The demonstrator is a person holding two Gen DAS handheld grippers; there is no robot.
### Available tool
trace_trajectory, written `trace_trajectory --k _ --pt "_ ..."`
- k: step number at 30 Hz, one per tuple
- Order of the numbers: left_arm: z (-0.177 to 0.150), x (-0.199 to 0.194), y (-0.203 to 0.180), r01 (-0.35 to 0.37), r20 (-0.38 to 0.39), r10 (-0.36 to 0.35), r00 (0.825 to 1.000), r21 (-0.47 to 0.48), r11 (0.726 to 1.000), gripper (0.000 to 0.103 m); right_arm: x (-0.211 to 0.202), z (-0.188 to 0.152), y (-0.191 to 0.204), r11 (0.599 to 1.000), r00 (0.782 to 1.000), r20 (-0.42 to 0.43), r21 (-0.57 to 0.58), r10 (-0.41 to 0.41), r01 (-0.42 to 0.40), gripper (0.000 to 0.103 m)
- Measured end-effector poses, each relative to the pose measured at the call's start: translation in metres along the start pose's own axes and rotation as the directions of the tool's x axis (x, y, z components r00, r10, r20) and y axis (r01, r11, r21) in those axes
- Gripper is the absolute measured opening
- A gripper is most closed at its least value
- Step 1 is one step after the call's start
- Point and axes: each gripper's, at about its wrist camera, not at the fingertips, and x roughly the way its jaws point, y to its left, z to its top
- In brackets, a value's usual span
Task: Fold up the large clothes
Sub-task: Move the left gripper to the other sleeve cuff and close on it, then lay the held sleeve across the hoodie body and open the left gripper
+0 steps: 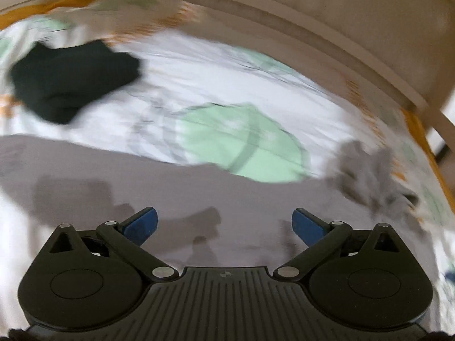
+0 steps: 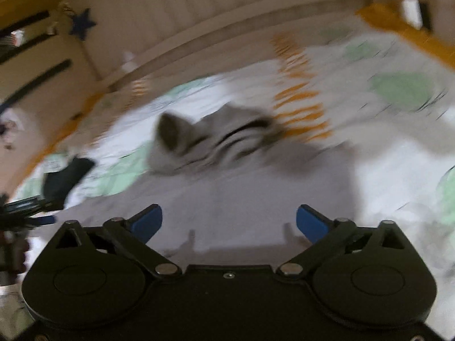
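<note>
Left gripper [image 1: 224,224] wide open, empty | right gripper [image 2: 229,221] wide open, empty | grey garment [image 1: 176,199] spread flat, lower frame, on bedsheet [image 1: 216,76] | risk: blur suggests fast motion, fingers may pinch bedsheet with cloth

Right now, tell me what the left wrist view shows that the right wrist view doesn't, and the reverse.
Only the left wrist view shows the large flat grey garment spread just ahead of the left hand-held gripper.

Only the right wrist view shows the striped grey garment lying crumpled ahead of the right hand-held gripper, and a blue star on the headboard.

Both show open jaws holding nothing, the green-patterned bedsheet and a dark garment. Both are motion-blurred.
</note>
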Motion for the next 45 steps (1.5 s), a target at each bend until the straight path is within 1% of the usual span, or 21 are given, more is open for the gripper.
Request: trace_trajectory --k 3,6,9,12,16,17,18,22,24,27,29,31,32,33,34,35,36,39,41,43,45 --pt "0.002 -0.001 0.036 -0.081 -0.005 0.081 0.997 -0.061 0.995 0.102 0.013 -0.012 0.018 0.998 0.997 -0.053 0.011 0.058 -0.057 0.102" --pt "0.003 -0.004 0.079 -0.168 -0.021 0.167 0.986 -0.12 0.978 0.102 0.02 -0.026 0.038 0.995 0.991 -0.088 0.025 0.097 -0.096 0.102" --pt "0.004 -0.008 0.123 -0.22 -0.017 0.223 0.975 -0.231 0.948 0.102 0.023 -0.035 0.052 0.991 0.984 -0.118 0.02 0.136 -0.134 0.102" --pt "0.005 -0.009 0.152 -0.243 -0.006 0.253 0.967 -0.306 0.92 0.102 0.024 -0.041 0.063 0.99 0.984 -0.106 -0.004 0.142 -0.143 0.102" --pt "0.004 0.006 0.181 -0.222 -0.012 0.236 0.972 -0.388 0.895 0.102 0.026 -0.049 0.072 0.992 0.987 -0.101 -0.005 0.127 -0.128 0.102" --pt "0.004 0.009 0.186 -0.212 -0.004 0.229 0.973 -0.399 0.892 0.102 0.027 -0.05 0.073 0.992 0.986 -0.102 0.0 0.128 -0.129 0.102" --pt "0.006 0.012 0.189 -0.209 0.006 0.23 0.973 -0.401 0.892 0.102 0.028 -0.051 0.073 0.992 0.986 -0.103 0.005 0.129 -0.129 0.102" --pt "0.018 0.021 0.192 -0.218 0.028 0.242 0.97 -0.339 0.915 0.102 0.034 -0.058 0.074 0.991 0.984 -0.12 0.013 0.134 -0.133 0.102" --pt "0.02 0.025 0.195 -0.221 0.039 0.247 0.968 -0.324 0.92 0.102 0.037 -0.061 0.074 0.99 0.982 -0.13 0.021 0.138 -0.137 0.102" --pt "0.023 0.027 0.201 -0.211 0.059 0.244 0.968 -0.337 0.918 0.102 0.044 -0.067 0.075 0.991 0.979 -0.15 0.036 0.136 -0.132 0.102" --pt "0.024 0.025 0.204 -0.198 0.077 0.241 0.967 -0.367 0.909 0.1 0.047 -0.07 0.075 0.99 0.977 -0.161 0.046 0.138 -0.133 0.102" --pt "0.023 0.021 0.205 -0.21 0.085 0.268 0.96 -0.417 0.884 0.084 0.049 -0.072 0.076 0.99 0.976 -0.168 0.051 0.137 -0.13 0.102" --pt "0.024 0.021 0.205 -0.226 0.081 0.284 0.955 -0.42 0.879 0.063 0.049 -0.072 0.076 0.99 0.976 -0.168 0.051 0.138 -0.131 0.102" --pt "0.025 0.02 0.203 -0.235 0.082 0.292 0.953 -0.409 0.882 0.042 0.048 -0.071 0.076 0.99 0.976 -0.166 0.051 0.138 -0.131 0.102" --pt "0.027 0.018 0.199 -0.245 0.088 0.301 0.95 -0.392 0.887 0.033 0.048 -0.07 0.076 0.99 0.977 -0.164 0.051 0.138 -0.131 0.102" --pt "0.028 0.016 0.195 -0.261 0.093 0.317 0.944 -0.381 0.887 0.012 0.047 -0.07 0.076 0.99 0.977 -0.161 0.05 0.137 -0.131 0.102" --pt "0.03 0.013 0.191 -0.261 0.106 0.322 0.941 -0.382 0.887 0.009 0.046 -0.068 0.076 0.99 0.978 -0.158 0.049 0.135 -0.129 0.102" --pt "0.038 -0.001 0.172 -0.18 0.172 0.266 0.949 -0.396 0.901 0.007 0.042 -0.062 0.075 0.992 0.982 -0.144 0.038 0.125 -0.121 0.102" --pt "0.047 -0.012 0.147 -0.156 0.208 0.24 0.948 -0.353 0.923 0.007 0.039 -0.056 0.073 0.993 0.984 -0.133 0.025 0.121 -0.119 0.102" --pt "0.055 -0.025 0.117 -0.122 0.247 0.198 0.949 -0.294 0.948 0.007 0.036 -0.05 0.069 0.993 0.985 -0.124 0.018 0.118 -0.117 0.102" --pt "0.061 -0.038 0.085 -0.069 0.282 0.14 0.949 -0.247 0.967 0.007 0.034 -0.042 0.066 0.995 0.988 -0.118 0.01 0.099 -0.098 0.102"
